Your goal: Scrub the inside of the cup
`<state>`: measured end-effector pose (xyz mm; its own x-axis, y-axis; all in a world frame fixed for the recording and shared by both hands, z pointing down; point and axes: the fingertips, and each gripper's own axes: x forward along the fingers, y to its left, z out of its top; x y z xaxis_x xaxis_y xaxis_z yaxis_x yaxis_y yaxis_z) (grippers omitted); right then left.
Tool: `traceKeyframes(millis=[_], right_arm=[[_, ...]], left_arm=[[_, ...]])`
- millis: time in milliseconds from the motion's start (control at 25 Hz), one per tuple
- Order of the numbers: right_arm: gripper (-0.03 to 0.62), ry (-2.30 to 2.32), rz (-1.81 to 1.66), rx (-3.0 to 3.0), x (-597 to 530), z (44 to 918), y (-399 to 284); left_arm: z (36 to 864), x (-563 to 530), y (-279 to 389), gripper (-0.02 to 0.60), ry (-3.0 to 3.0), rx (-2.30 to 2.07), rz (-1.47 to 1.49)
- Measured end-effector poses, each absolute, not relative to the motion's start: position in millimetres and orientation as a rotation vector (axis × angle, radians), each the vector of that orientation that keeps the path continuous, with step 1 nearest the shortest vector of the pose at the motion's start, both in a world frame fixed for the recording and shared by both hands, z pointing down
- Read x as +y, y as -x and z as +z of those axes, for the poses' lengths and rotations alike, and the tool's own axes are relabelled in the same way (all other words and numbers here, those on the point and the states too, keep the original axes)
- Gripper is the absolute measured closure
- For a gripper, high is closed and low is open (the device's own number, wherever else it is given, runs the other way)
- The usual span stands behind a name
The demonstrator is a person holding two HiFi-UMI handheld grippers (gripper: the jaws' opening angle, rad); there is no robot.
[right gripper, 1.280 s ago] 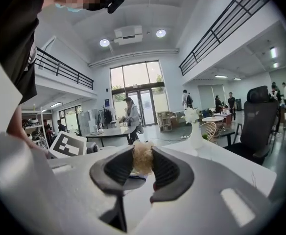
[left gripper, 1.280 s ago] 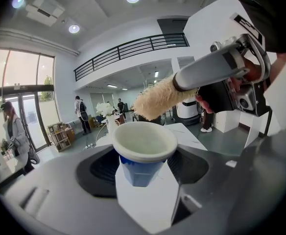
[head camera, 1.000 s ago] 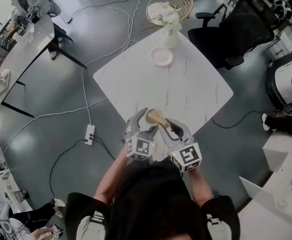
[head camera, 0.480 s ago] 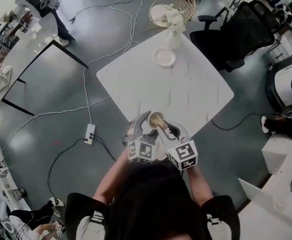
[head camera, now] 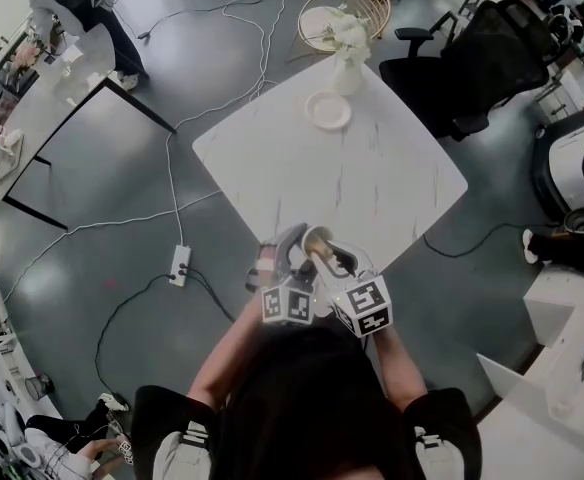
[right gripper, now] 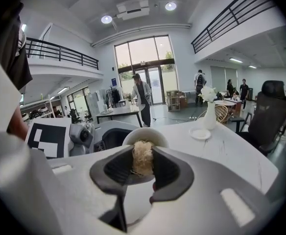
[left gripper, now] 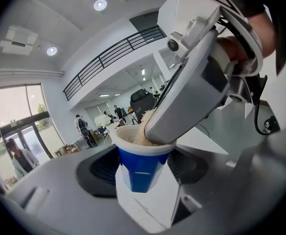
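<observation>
Left gripper view shows the left claw (left gripper: 143, 176) spread wide and clamped on the blue cup (left gripper: 140, 156), held in the air by the near corner of the bench (head camera: 372, 168). Beside it the right claw (right gripper: 142, 169) is pinched tight on a tan fibrous scrubber (right gripper: 142, 154), its tuft dipped into the cup's mouth. Scrubbing seems in hand. Next, I judge, the scrubber must go deeper and rub round the inner wall while the left claw holds the cup steady.
</observation>
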<state>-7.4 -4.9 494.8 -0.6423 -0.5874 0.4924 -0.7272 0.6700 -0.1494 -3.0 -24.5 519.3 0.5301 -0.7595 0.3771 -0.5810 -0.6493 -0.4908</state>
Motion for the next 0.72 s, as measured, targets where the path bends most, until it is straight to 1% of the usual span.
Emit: traceKeyframes(millis=[720], right_arm=[[0.487, -1.023, 0.45, -2.465, 7, 488, 0]], left_arm=[[521, -11, 9, 0.267, 2.488, 1.134, -0.817]])
